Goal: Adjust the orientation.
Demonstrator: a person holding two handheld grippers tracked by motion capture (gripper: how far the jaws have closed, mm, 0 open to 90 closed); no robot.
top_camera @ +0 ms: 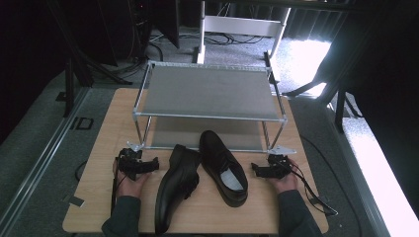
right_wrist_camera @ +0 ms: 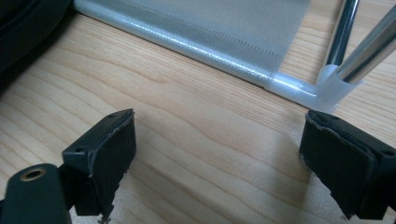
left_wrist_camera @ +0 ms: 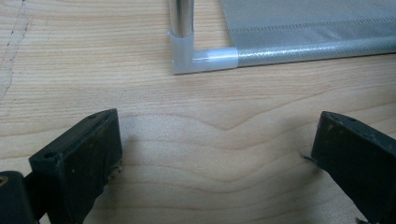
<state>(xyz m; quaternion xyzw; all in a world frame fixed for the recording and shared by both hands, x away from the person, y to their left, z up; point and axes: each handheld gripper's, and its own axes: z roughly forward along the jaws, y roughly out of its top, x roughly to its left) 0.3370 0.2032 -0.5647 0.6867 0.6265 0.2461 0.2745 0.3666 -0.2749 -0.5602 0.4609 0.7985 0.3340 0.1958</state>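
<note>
Two black shoes lie on the wooden tabletop (top_camera: pixel 99 143), between the two hands, just in front of a two-tier shoe rack (top_camera: pixel 207 94) that stands at the far middle of the tabletop. The left shoe (top_camera: pixel 174 185) lies on its side, its heel toward the near edge and its toe toward the rack. The right shoe (top_camera: pixel 225 168) stands upright on its sole, opening up, toe close to the rack's lower tier; the two shoes touch near their toes.

The left claw (top_camera: pixel 148 165) rests on the tabletop just beside the left shoe, jaws spread, nothing between them; the left gripper view shows the rack's front corner post ahead. The right claw (top_camera: pixel 258 170) rests just beside the right shoe, jaws likewise spread and empty, apart from the shoe.
</note>
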